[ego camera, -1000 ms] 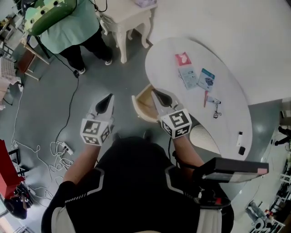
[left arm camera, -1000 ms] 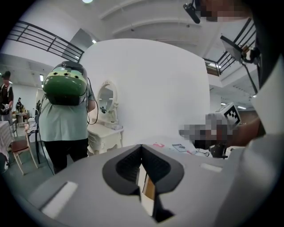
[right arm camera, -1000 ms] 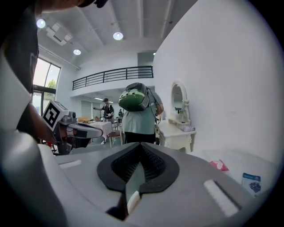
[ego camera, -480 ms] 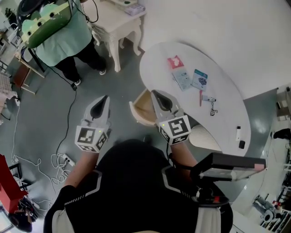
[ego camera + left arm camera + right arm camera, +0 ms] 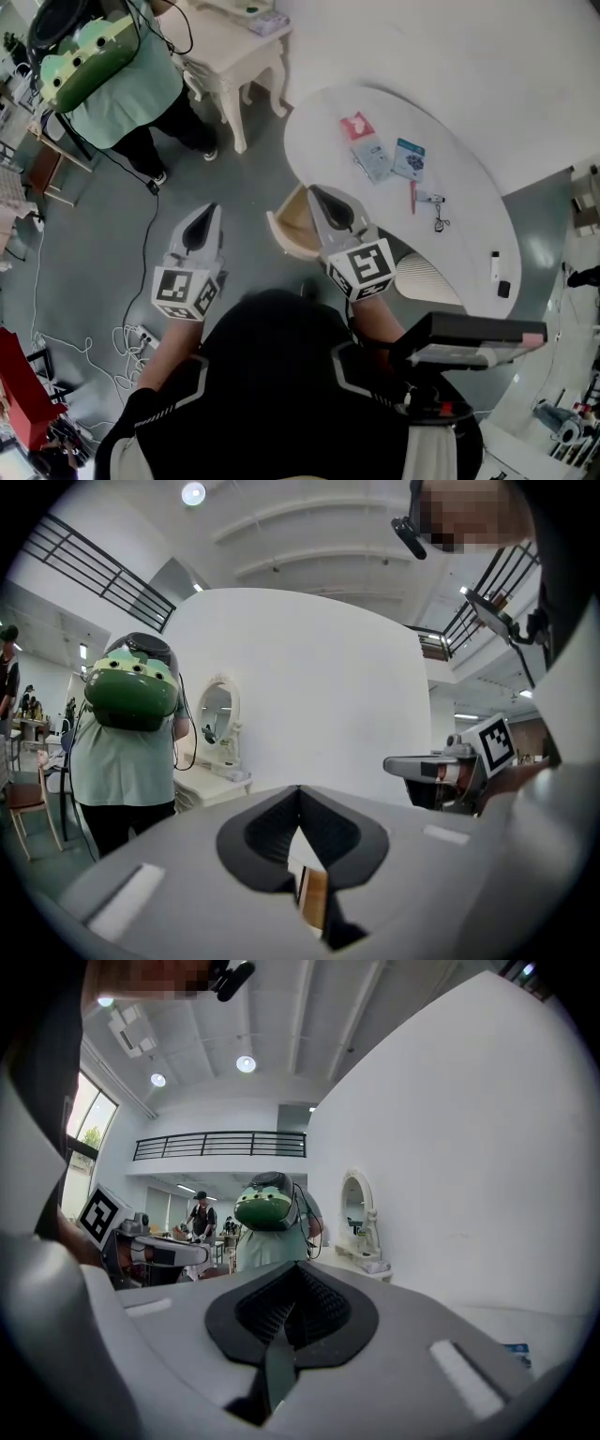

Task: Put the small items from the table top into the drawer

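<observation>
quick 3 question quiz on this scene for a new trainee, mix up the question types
1. True or false: the right gripper is holding a packet.
2. Where is the red packet? A: in the drawer. B: on the table top. C: on the floor.
3. Fill in: the drawer under the table edge stands ____ (open or shut).

Key: 1 false, its jaws are together with nothing between them. 2 B. 3 open.
</observation>
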The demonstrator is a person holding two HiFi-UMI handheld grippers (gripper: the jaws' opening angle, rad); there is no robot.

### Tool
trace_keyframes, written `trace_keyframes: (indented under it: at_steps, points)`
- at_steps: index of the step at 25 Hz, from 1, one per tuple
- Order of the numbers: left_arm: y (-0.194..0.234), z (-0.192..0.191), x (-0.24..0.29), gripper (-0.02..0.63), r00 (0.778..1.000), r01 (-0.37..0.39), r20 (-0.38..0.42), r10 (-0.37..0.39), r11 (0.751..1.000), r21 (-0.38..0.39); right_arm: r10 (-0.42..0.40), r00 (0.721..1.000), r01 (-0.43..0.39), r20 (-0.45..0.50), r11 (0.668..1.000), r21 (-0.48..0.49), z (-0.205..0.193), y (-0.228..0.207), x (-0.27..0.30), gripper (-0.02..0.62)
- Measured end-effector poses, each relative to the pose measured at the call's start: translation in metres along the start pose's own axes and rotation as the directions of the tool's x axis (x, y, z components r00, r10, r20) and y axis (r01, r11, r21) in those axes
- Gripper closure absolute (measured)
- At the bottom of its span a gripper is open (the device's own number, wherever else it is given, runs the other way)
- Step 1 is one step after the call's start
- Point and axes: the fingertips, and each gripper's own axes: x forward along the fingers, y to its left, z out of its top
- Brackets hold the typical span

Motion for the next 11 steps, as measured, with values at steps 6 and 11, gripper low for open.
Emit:
trace_keyframes:
  at_steps: [6,11]
  points:
    - [-0.001,0.008,-0.003,0.606,1.000,0.012,0.017,-0.012,1.000,0.010,-0.011,0.999,0.012,0.031,1.000,-0.012,0.011,-0.001,-0.001,0.595]
    - [0.003,0.012,-0.010,0.606,0.999,0.003,0.036,-0.003,1.000,0.022,-0.017,0.999,0.017,0.039,1.000,-0.001,0.011,0.004,-0.001,0.595]
